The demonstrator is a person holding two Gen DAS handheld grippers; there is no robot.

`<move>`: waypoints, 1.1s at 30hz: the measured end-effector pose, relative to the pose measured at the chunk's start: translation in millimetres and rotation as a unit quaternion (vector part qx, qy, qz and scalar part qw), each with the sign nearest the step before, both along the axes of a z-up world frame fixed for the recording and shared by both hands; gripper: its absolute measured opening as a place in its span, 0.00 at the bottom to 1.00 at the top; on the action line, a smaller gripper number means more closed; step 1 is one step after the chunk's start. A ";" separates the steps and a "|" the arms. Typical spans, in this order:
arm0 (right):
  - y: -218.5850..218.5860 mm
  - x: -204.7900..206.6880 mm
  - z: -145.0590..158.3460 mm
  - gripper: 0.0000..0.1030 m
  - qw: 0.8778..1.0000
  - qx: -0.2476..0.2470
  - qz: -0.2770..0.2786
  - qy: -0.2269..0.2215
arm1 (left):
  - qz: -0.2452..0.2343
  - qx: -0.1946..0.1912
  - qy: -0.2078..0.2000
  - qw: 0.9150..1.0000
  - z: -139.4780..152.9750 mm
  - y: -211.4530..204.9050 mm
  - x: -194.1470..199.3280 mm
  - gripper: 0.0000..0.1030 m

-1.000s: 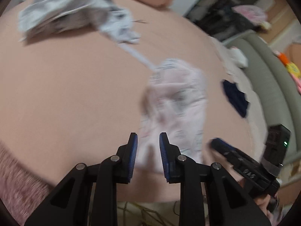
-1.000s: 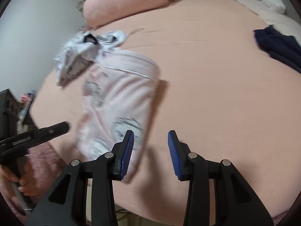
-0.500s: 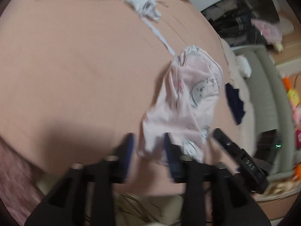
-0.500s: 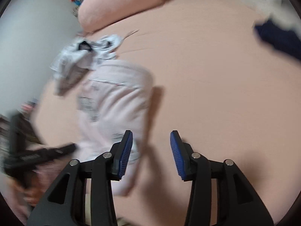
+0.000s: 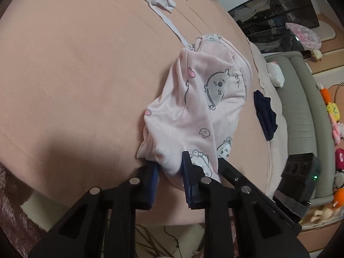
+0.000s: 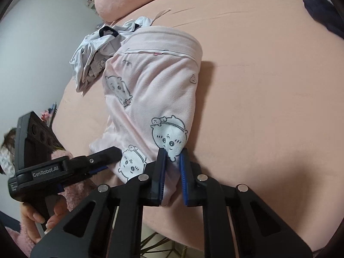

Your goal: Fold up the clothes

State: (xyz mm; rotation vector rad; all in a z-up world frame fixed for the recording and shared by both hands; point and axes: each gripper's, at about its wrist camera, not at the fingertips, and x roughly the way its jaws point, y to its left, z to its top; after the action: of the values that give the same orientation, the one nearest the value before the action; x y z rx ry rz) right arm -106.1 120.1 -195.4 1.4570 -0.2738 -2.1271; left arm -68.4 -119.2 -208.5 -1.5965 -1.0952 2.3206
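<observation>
Both tongs closing on pink pyjamas (image 6: 150,90) near hem – L tongs (image 5: 169,172), R tongs (image 6: 172,163); bed (image 6: 268,86) bare rightward.

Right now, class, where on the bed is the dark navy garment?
In the left wrist view, the navy garment lies near the bed's right edge, just right of the pink pyjama bottoms, apart from them.

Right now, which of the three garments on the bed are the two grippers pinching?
The pink printed garment. Its near edge sits between the closing jaws of both the left gripper and right gripper; the white garment and navy one lie apart, untouched.
</observation>
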 end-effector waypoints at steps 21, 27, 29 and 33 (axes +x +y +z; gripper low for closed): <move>-18.1 47.9 13.2 0.10 0.995 -0.024 0.095 -0.019 | 0.047 -0.118 0.018 0.992 24.8 -34.4 17.0 0.20; 32.0 14.0 48.9 0.20 0.998 0.000 0.023 0.051 | 0.063 -0.078 0.010 0.995 18.9 -40.1 29.4 0.45; 56.3 -6.1 61.7 0.41 0.997 -0.002 -0.023 0.077 | 0.060 -0.085 0.006 0.995 12.9 -29.6 28.9 0.45; 46.1 -47.3 75.8 0.57 0.994 -0.017 -0.003 0.108 | 0.068 -0.102 0.011 0.992 16.6 -19.5 22.0 0.46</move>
State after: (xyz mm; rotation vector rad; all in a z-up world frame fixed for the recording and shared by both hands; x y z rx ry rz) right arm -153.4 166.2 -119.5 1.1965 -0.2320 -2.2501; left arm -46.4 -138.7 -191.8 -1.6045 -1.0197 2.6073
